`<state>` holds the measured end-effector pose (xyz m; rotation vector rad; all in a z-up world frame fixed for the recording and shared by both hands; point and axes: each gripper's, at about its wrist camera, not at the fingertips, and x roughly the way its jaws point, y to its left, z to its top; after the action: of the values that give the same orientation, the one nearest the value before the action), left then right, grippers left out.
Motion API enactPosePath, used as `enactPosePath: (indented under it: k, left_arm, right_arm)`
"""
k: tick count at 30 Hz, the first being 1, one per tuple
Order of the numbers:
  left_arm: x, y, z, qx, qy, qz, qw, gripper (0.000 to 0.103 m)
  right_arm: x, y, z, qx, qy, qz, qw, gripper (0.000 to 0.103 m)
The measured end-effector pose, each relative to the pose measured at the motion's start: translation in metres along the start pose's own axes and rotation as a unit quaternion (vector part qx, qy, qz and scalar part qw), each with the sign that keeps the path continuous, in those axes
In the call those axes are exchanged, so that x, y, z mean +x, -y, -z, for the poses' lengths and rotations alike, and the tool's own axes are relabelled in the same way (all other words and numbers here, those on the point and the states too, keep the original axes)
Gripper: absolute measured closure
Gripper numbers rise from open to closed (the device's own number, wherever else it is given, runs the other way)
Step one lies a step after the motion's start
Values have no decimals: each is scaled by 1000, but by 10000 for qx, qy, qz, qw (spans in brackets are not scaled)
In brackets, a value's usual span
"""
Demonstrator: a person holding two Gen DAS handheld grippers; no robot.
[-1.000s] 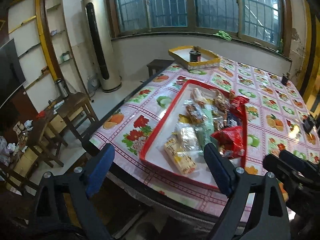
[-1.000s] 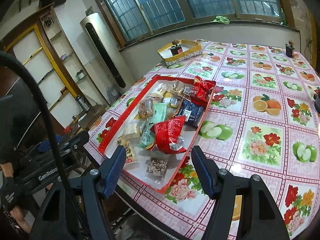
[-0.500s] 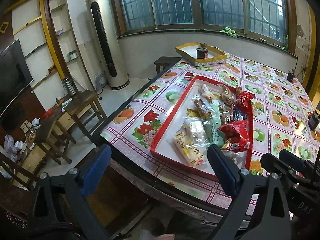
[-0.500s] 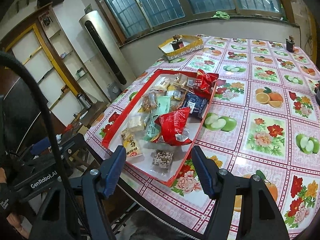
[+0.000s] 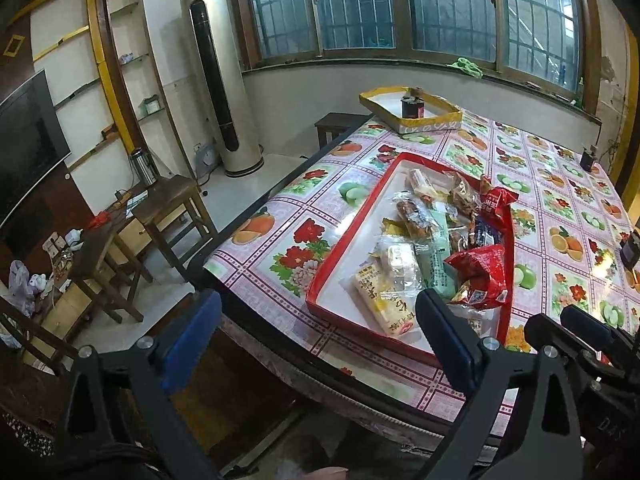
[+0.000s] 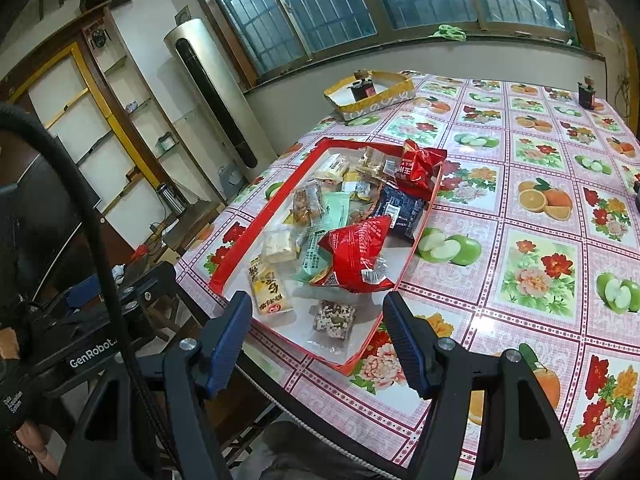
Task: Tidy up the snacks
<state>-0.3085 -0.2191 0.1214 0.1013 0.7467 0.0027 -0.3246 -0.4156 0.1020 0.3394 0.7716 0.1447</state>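
A red-rimmed tray (image 5: 347, 240) (image 6: 256, 236) lies on the table near its front edge and holds several snack packets. Among them are a red bag (image 6: 356, 256) (image 5: 482, 276), a yellow-printed packet (image 5: 382, 298) (image 6: 268, 288), a green packet (image 5: 438, 252), a dark blue packet (image 6: 398, 210) and a nut bar (image 6: 334, 318). My left gripper (image 5: 316, 338) is open and empty, held off the table's front edge, left of the tray. My right gripper (image 6: 318, 338) is open and empty, just in front of the tray's near end.
The table wears a fruit-and-flower cloth (image 6: 532, 240). A yellow tray (image 5: 410, 110) (image 6: 372, 90) with a dark jar stands at the far edge. A small dark object (image 6: 586, 94) stands at the far right. Wooden stools (image 5: 168, 208) and a tower air conditioner (image 5: 218, 80) stand left of the table.
Both grippers have drawn back and up from the table, so the tray looks farther off. Both stay open. The snacks have not moved.
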Motion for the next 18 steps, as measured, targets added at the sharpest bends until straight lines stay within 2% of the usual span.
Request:
enactPosePath:
  k: [7,18]
  left_arm:
    - [3,2,1,60,-75,96,9999,4]
    - [7,2,-1,36,-3,-25,10000,3]
  right_arm:
    - [4,0,0,49,-66,-12,10000,35]
    - [8,0,-1,87,-99,12,9999,35]
